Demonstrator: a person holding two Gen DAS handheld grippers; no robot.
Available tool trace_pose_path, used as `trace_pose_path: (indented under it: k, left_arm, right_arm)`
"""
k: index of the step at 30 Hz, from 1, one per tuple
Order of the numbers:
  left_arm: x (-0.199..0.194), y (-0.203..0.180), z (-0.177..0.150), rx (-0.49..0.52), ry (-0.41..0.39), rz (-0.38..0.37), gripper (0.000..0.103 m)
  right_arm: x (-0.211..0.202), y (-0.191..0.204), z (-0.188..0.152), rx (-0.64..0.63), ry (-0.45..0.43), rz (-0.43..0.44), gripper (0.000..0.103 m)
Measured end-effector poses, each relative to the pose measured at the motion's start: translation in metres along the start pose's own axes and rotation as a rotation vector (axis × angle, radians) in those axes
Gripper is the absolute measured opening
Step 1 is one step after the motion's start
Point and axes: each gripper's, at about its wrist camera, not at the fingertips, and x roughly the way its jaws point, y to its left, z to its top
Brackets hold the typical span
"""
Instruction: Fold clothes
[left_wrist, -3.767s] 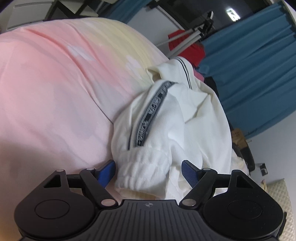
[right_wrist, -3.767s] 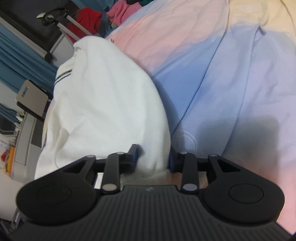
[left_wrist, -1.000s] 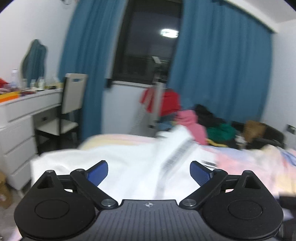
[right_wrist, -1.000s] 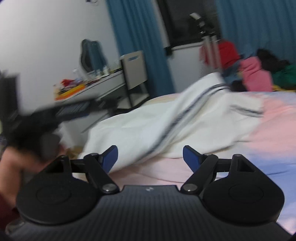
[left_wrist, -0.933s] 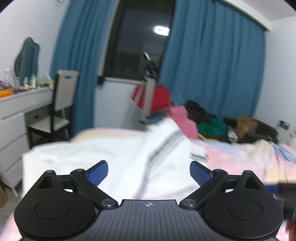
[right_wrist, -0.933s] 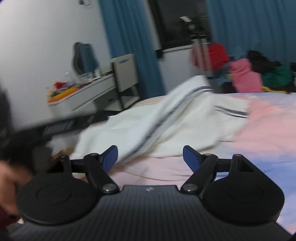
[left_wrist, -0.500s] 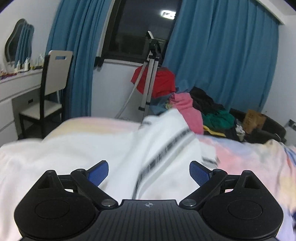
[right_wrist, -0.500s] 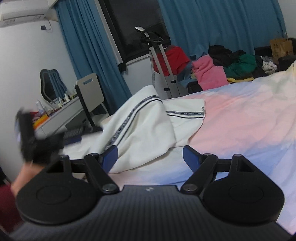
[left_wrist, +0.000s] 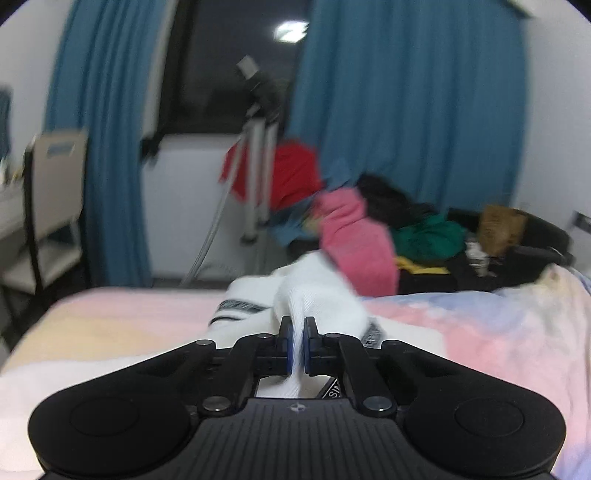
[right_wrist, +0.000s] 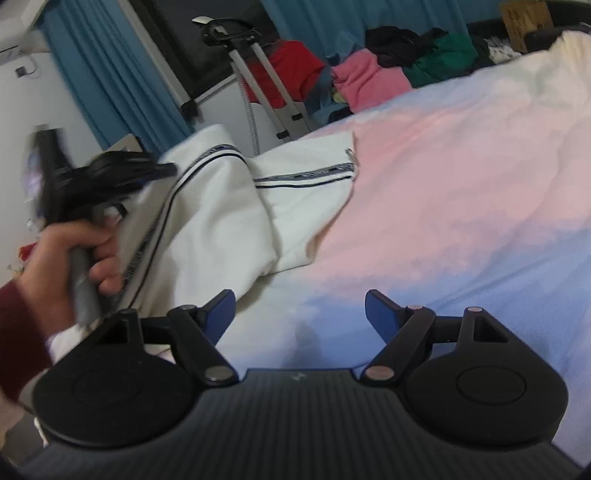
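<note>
Between the left gripper's (left_wrist: 296, 345) blue pads: a pinched fold of the white jacket (left_wrist: 317, 299), fingers clamped tight on it. Right gripper (right_wrist: 299, 312) spread wide, holding nothing, hovering over the bedsheet (right_wrist: 461, 206). Jacket lies bunched on the bed's left side, dark striped tape along sleeve and hem. Tape lettering too blurred to read. Left hand (right_wrist: 70, 258) grips its handle beside the jacket. Clothes pile (right_wrist: 373, 77) behind.
</note>
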Motion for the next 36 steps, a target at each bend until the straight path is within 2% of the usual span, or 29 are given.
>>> trace_pose_path:
  k: [2,7,12,14,16,18,21,25,30,32,36]
  left_arm:
    - [-0.032,-0.013,-0.01,0.055,-0.042,-0.04,0.004]
    - [-0.126,-0.039,-0.052,0.08,-0.113,-0.108,0.004]
    - [-0.193,-0.049,-0.114,0.017,-0.061,-0.146,0.004]
    - [-0.208,-0.05,-0.135,-0.012,-0.035,-0.13,0.004]
    - [-0.216,-0.048,-0.143,-0.064,-0.005,-0.131,0.004]
    - [-0.219,-0.045,-0.145,-0.073,-0.018,-0.114,0.004]
    - [-0.222,-0.037,-0.145,-0.119,-0.018,-0.123,0.004]
    - [-0.215,-0.025,-0.155,-0.224,0.006,-0.163,0.004]
    - [-0.2,-0.009,-0.16,-0.277,0.052,-0.201,0.004]
    - [-0.194,-0.004,-0.161,-0.295,0.053,-0.22,0.004]
    - [-0.179,0.0,-0.167,-0.304,0.061,-0.258,0.004]
  right_arm:
    - [0.002,-0.003,-0.001,0.022,0.007,0.001,0.08]
    - [-0.017,0.006,-0.005,-0.007,-0.025,0.009,0.08]
    - [-0.045,0.016,-0.013,-0.051,-0.06,0.013,0.079]
    - [-0.058,0.02,-0.017,-0.06,-0.071,0.022,0.079]
    - [-0.069,0.02,-0.021,-0.047,-0.077,0.045,0.07]
    - [-0.074,0.016,-0.025,0.005,-0.062,0.076,0.067]
    - [-0.074,0.007,-0.027,0.111,-0.021,0.149,0.054]
    - [-0.059,0.006,-0.001,0.193,-0.006,0.127,0.055]
    - [-0.005,0.008,0.049,0.255,0.009,0.11,0.058]
    - [0.025,0.008,0.069,0.285,0.014,0.127,0.058]
    - [0.098,0.015,0.113,0.282,0.03,0.072,0.061]
